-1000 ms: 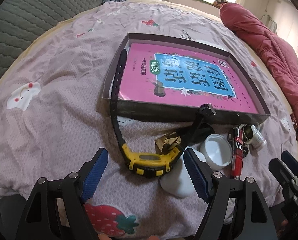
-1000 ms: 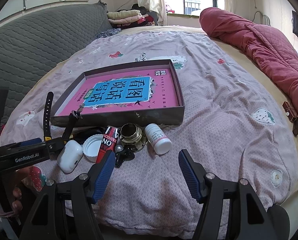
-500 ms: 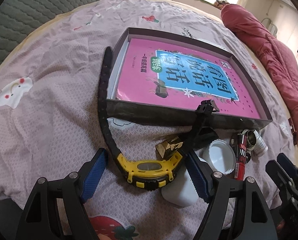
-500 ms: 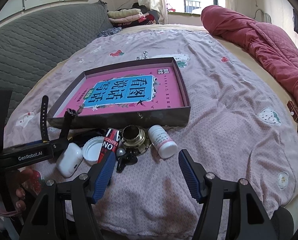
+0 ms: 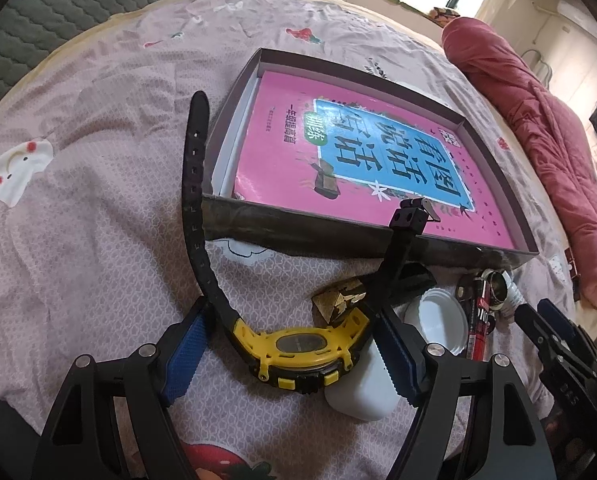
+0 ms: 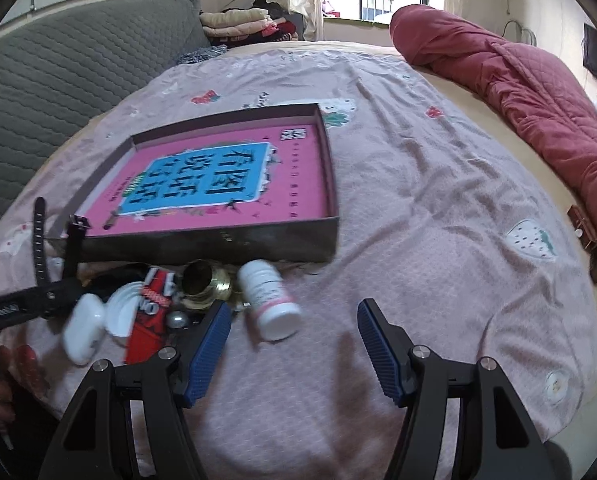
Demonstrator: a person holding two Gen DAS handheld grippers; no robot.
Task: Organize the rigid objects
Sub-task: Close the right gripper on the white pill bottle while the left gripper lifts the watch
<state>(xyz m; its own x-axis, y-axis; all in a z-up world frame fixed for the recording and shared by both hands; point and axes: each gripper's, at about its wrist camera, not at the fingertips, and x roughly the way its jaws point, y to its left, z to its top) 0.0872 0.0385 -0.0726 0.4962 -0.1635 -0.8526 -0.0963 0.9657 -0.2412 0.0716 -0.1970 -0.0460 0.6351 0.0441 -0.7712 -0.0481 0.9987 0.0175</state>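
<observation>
Blue-padded left gripper (image 5: pixel 290 354) spread wide around yellow watch (image 5: pixel 304 350), not clamped, at 6 o'clock of box (image 5: pixel 298 228); right gripper (image 6: pixel 294 344) likewise gaping, empty, white bottle (image 6: pixel 270 300) at 11 o'clock.

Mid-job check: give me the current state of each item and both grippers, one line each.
left gripper: open, straddling the watch.
right gripper: open, empty.
watch: unbuckled, straps sticking up, face between the fingers.
box: open-topped, holding a pink book lying flat.
pill bottle: capped, on its side.
white lid: loose on the bedsheet.
white earbud case: closed, partly under the watch.
brass jar: uncapped, tipped over.
</observation>
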